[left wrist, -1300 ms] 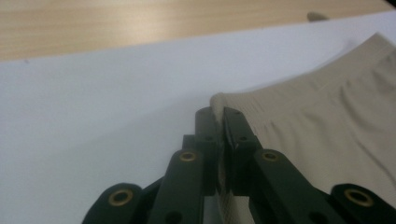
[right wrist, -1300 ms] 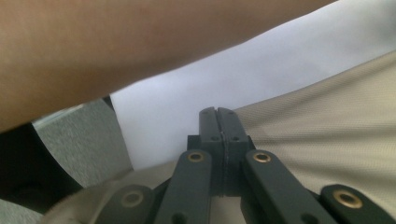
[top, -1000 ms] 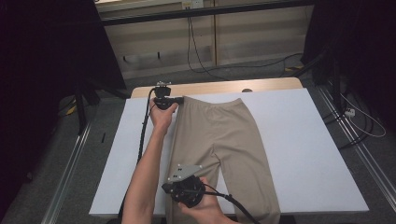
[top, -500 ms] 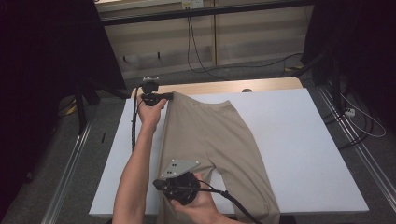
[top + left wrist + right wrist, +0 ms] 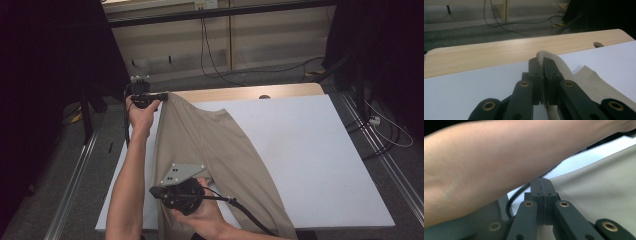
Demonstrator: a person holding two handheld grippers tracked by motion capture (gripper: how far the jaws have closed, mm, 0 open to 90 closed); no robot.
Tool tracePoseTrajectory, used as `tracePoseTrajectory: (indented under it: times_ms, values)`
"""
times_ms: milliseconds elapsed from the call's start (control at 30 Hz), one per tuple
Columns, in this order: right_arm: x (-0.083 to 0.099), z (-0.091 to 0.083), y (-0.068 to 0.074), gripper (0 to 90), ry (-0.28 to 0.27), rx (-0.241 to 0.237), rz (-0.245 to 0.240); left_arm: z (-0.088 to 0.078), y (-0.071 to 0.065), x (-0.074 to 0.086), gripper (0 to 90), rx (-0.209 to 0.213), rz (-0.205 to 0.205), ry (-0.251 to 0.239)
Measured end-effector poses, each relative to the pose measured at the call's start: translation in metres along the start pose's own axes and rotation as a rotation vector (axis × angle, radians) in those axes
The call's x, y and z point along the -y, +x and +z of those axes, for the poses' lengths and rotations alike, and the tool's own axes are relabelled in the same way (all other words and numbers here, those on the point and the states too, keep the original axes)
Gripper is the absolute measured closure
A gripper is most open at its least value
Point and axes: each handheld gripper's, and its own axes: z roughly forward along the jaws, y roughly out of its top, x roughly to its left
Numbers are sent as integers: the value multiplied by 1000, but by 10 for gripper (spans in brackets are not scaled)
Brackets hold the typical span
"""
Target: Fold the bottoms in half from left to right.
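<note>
Right gripper [image 5: 156,191]: nearest me, at about 7 o'clock on the table; jaws pressed together on the near left edge of the beige trousers [image 5: 220,150], lifting it.
Left forearm [image 5: 131,175]: crosses just past the right gripper, reaching away toward 11 o'clock.
Beige trousers: spread on the white sheet [image 5: 310,155], running from 6 o'clock up to 11 o'clock; left edge raised off the sheet.
Left gripper [image 5: 162,94]: far, at 11 o'clock; jaws clamped on the trousers' far corner, the cloth curling up between them.
Wooden table edge [image 5: 250,93]: at 12 o'clock, beyond the sheet.
</note>
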Motion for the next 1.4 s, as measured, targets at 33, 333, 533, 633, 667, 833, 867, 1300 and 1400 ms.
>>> tracePoseTrajectory:
  times_ms: [33,333,533,633,667,833,867,1300,1400]
  values:
    - [0,0,0,900,0,0,0,-5,2,-1,860,-12,2,-3]
    - [4,0,3,900,3,-22,-3,-4,10,8,859,-37,0,17]
    - [13,-12,-4,900,12,-16,10,16,-3,13,859,-31,25,45]
    - [19,-26,-10,900,14,0,28,26,-12,15,859,-19,26,50]
    - [21,-30,-11,900,12,8,37,26,-12,15,859,-19,26,50]
    - [34,-53,-17,900,-10,55,46,35,-26,14,858,-8,56,59]
    - [34,-53,-17,900,-10,55,46,37,-29,13,858,-7,57,59]
    - [60,-95,-40,900,-12,133,97,66,-57,21,857,3,92,78]
    - [62,-100,-43,900,-16,141,90,71,-62,22,857,5,94,86]
